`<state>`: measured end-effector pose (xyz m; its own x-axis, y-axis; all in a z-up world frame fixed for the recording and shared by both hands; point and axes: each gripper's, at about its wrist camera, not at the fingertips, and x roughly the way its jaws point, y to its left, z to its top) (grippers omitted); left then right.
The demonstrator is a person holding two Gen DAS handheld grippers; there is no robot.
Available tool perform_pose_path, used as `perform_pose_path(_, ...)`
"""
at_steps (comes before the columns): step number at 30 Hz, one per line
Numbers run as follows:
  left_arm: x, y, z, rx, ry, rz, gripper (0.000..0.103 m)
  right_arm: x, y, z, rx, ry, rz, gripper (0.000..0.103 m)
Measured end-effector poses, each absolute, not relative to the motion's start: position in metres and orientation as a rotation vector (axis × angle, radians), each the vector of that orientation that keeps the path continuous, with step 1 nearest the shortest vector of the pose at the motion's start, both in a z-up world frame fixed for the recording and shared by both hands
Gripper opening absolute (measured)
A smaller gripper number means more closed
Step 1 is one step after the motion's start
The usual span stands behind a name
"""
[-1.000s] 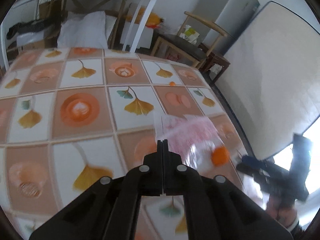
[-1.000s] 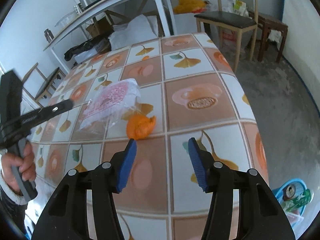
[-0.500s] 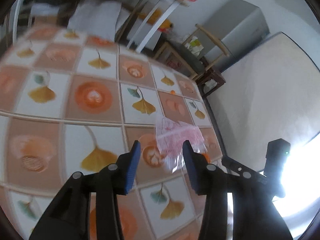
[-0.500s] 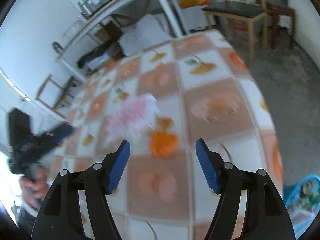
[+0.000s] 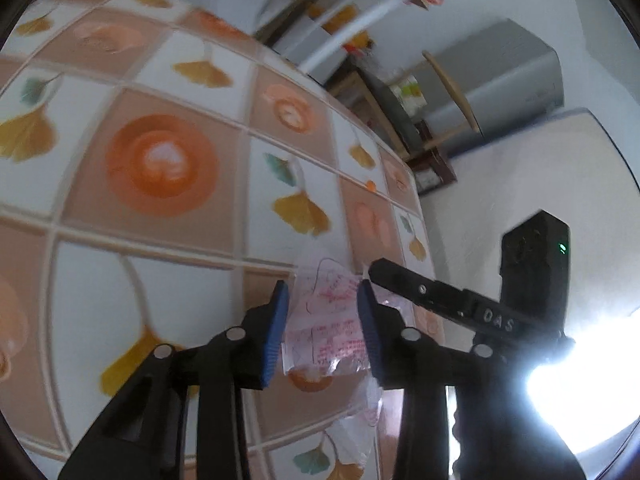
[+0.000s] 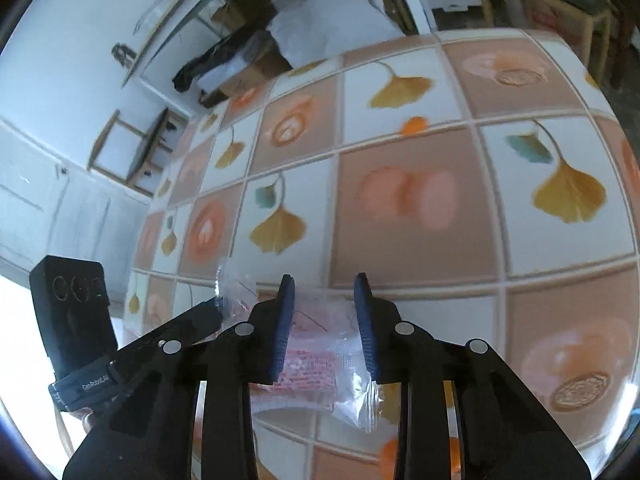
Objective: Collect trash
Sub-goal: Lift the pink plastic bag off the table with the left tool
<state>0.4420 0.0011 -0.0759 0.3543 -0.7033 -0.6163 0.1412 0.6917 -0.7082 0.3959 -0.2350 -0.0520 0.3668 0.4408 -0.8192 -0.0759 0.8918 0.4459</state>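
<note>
Little is collected yet, I judge: the wrapper [image 5: 326, 322] lies flat on the table [image 5: 160, 264], framed by both grippers. Left gripper [image 5: 323, 320] and right gripper [image 6: 325, 320] are open and empty; beyond the wrapper an orange scrap [image 6: 414, 125] remains

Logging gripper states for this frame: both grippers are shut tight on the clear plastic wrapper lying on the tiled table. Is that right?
Not quite. In both wrist views the left gripper and right gripper are open, jaws apart, with the clear plastic wrapper showing between their fingers on the tiled table.
</note>
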Motion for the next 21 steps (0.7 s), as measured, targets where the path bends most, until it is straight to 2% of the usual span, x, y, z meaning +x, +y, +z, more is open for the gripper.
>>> perform_pose_path(1, 0.440, 0.006, -0.076, -0.629, 1.081, -0.592, 0.030, 0.393, -0.229, -0.051, 0.360, 1.156, 0.357, 0.023)
perform_pose_path(4, 0.424, 0.032, -0.075, -0.675, 1.079, -0.593, 0.024, 0.379, -0.216, -0.052, 0.378, 1.179, 0.404, 0.023)
perform_pose_path(7, 0.394, 0.054, -0.069, -0.641, 1.092, -0.594, 0.024, 0.357, -0.199, -0.058, 0.403, 1.219, 0.467, 0.017)
perform_pose_path(12, 0.334, 0.077, -0.055, -0.575, 1.139, -0.602, 0.024, 0.308, -0.163, -0.061, 0.355, 1.276, 0.564, 0.017)
perform_pose_path(17, 0.260, 0.081, -0.048, -0.493, 1.194, -0.637, 0.024, 0.269, -0.137, -0.058, 0.280, 1.312, 0.638, 0.022)
perform_pose_path(19, 0.237, 0.080, -0.045, -0.470, 1.193, -0.661, 0.030, 0.257, -0.134, -0.051, 0.230, 1.288, 0.621, 0.025)
perform_pose_path(20, 0.225, 0.080, -0.040, -0.439, 1.173, -0.671, 0.040, 0.252, -0.137, -0.045, 0.222, 1.259, 0.607, 0.026)
perform_pose_path(21, 0.217, 0.080, -0.036, -0.407, 1.149, -0.670, 0.045, 0.248, -0.142, -0.039, 0.234, 1.241, 0.602, 0.027)
